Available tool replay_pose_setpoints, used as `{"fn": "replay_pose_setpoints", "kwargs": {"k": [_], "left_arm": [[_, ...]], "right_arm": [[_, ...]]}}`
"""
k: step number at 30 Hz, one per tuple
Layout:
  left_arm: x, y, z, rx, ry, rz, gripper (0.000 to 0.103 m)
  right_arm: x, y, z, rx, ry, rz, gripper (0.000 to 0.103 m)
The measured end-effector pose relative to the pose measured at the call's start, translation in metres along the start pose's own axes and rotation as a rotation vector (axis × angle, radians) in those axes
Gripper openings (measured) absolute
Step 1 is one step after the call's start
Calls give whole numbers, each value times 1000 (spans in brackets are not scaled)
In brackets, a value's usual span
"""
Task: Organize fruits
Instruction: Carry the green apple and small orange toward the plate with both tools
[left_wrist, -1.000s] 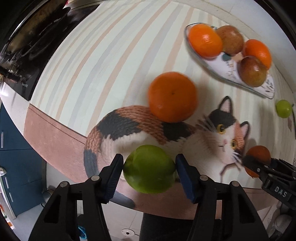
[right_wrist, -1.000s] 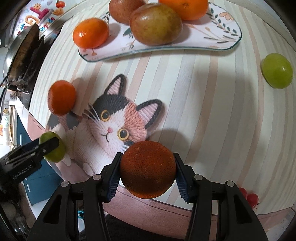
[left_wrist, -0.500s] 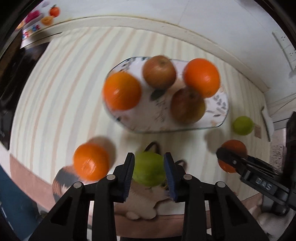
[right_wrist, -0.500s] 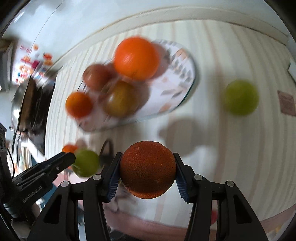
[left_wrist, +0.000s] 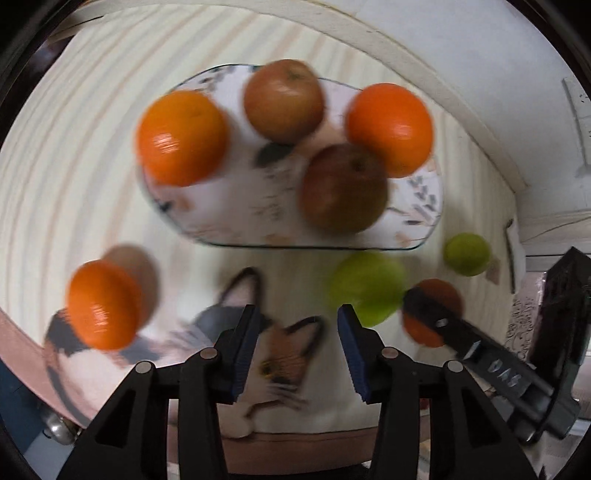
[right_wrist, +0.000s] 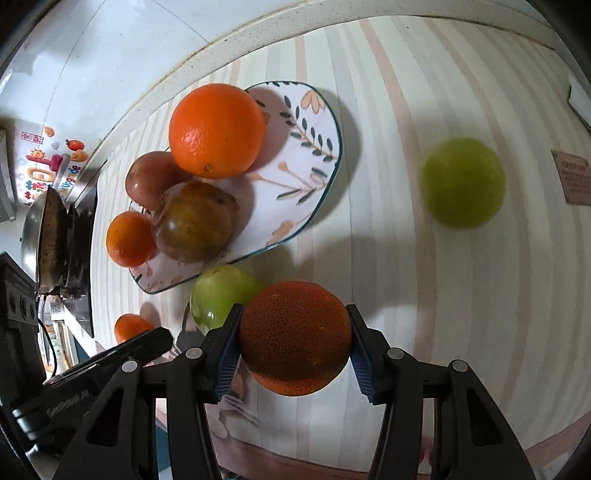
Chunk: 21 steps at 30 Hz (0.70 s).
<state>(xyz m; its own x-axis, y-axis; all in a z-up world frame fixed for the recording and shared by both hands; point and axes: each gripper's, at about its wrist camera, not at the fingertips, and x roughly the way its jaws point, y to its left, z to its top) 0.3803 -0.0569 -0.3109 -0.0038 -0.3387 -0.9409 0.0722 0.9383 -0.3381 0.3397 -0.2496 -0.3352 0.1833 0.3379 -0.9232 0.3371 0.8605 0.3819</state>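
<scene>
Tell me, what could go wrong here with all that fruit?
The green fruit lies loose just off the plate, outside the opening left gripper; it may roll away. The plate already holds four fruits, so the dark orange in the right gripper could knock one off.

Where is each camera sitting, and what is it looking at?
Left wrist: rides the left tool, looking steeply down at the plate of fruit; its opening jaws hold nothing, and the right tool shows at the right.
Right wrist: rides the right tool, looking down past the dark orange it grips; the left tool shows at lower left.
Shared: plate, loose green fruit beside it, striped cloth.
</scene>
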Motion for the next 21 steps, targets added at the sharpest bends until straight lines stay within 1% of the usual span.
{"fn": "replay_pose_setpoints", "kwargs": {"k": [1, 4, 7, 9, 11, 12, 13, 17, 21], "left_arm": [[2, -6, 2, 6, 6, -18, 41], [9, -23, 7, 26, 10, -22, 42], [14, -37, 12, 52, 15, -15, 42], [21, -48, 14, 81, 31, -12, 45], [30, -56, 18, 97, 46, -19, 50], [33, -61, 19, 107, 53, -9, 55], [37, -65, 21, 119, 59, -5, 57], [52, -82, 23, 167, 90, 1, 59], [65, -99, 21, 227, 120, 27, 59]], "right_arm": [[2, -1, 1, -1, 5, 5, 55], [4, -7, 3, -4, 14, 3, 55], [1, -17, 1, 21, 8, 4, 55], [-3, -26, 0, 45, 2, -5, 55], [-6, -36, -2, 66, -4, -13, 55], [-8, -44, -3, 81, -7, -21, 55], [-10, -49, -3, 89, -9, -29, 55], [-18, -64, -7, 112, -22, -38, 55], [-26, -64, -12, 109, -41, -61, 55]]}}
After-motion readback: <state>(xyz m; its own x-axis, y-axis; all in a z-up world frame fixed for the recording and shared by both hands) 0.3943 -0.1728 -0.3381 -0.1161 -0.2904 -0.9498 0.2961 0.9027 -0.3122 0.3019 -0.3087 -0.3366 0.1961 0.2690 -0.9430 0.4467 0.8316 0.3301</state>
